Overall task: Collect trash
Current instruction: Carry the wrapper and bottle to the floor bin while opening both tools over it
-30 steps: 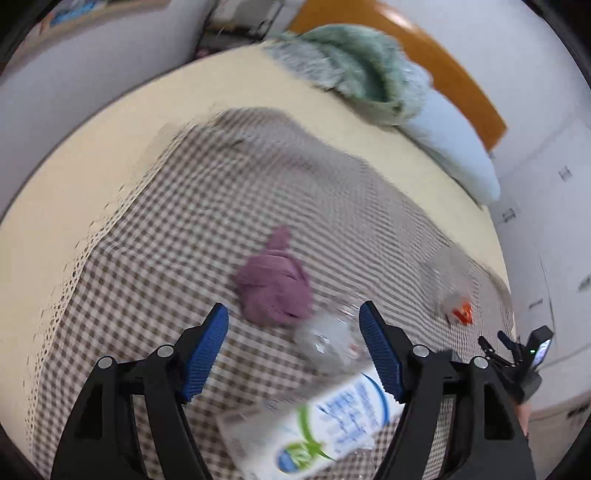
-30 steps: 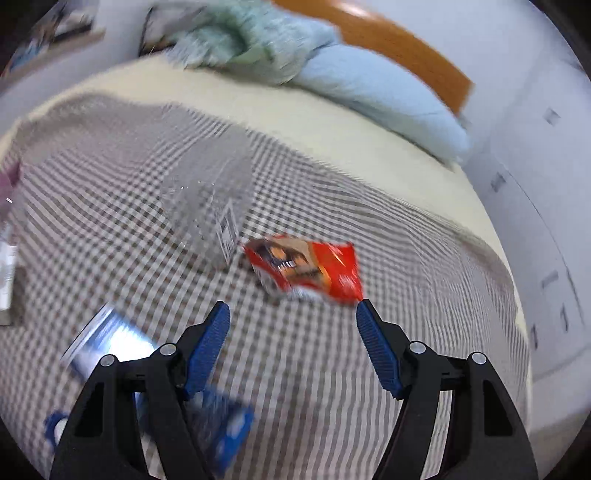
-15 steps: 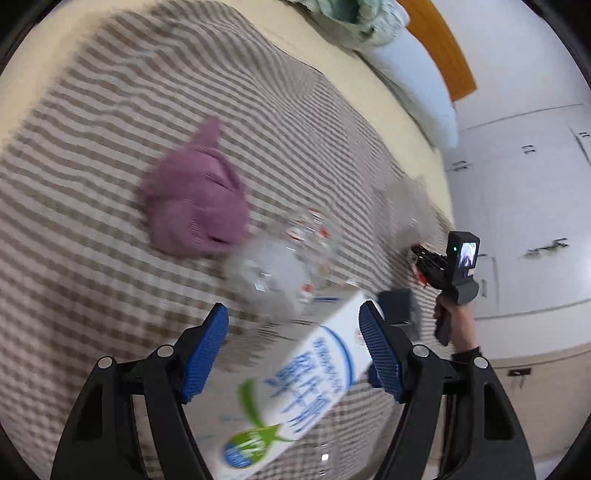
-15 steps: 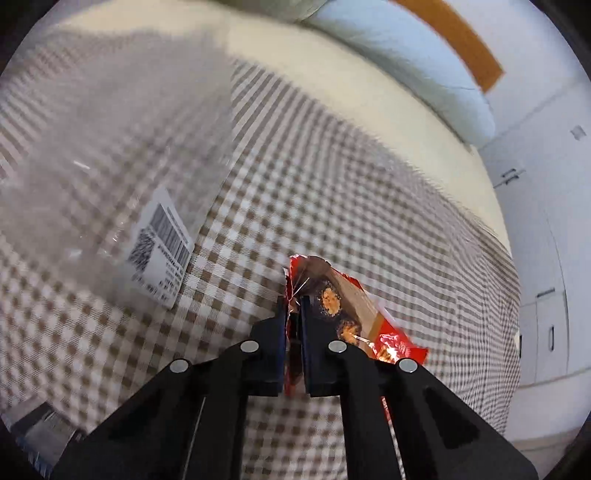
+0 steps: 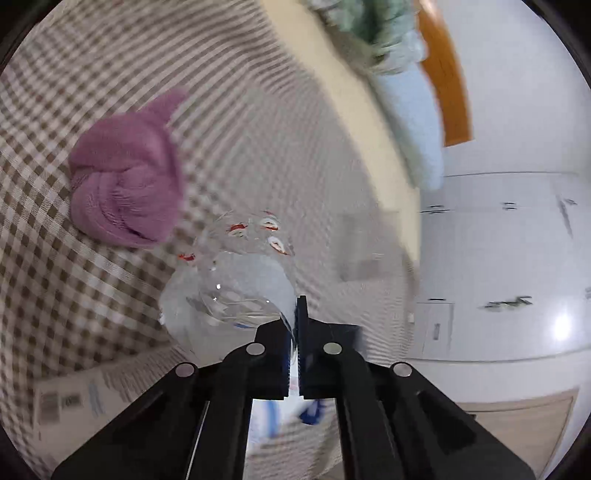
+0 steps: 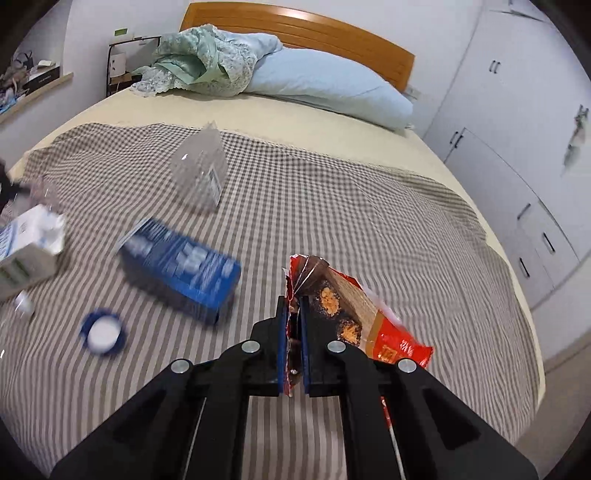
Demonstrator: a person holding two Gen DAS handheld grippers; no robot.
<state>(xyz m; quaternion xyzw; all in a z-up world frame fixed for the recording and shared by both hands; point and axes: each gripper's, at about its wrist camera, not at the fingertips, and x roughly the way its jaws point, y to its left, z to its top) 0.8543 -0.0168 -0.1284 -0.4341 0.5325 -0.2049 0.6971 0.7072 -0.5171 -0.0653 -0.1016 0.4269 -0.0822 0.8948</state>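
Note:
My left gripper (image 5: 293,314) is shut on the rim of a clear crumpled plastic cup (image 5: 236,273) with red marks, held over the checked blanket. My right gripper (image 6: 293,314) is shut on a red snack wrapper (image 6: 351,317) and holds it above the blanket. On the bed lie a blue carton (image 6: 181,266), a white milk carton (image 6: 26,251), a clear plastic package (image 6: 201,171) with a barcode label and a blue-rimmed lid (image 6: 101,332). The milk carton also shows blurred below the left fingers (image 5: 66,398).
A purple rolled cloth (image 5: 125,184) lies on the checked blanket (image 6: 332,206) beside the cup. A blue pillow (image 6: 325,85), green bedding (image 6: 199,62) and a wooden headboard (image 6: 295,27) are at the far end. White cabinets (image 6: 517,147) stand to the right.
My left gripper has shut on the clear cup and tilted. My right gripper, shut on the red wrapper, has lifted it off the blanket and drawn back.

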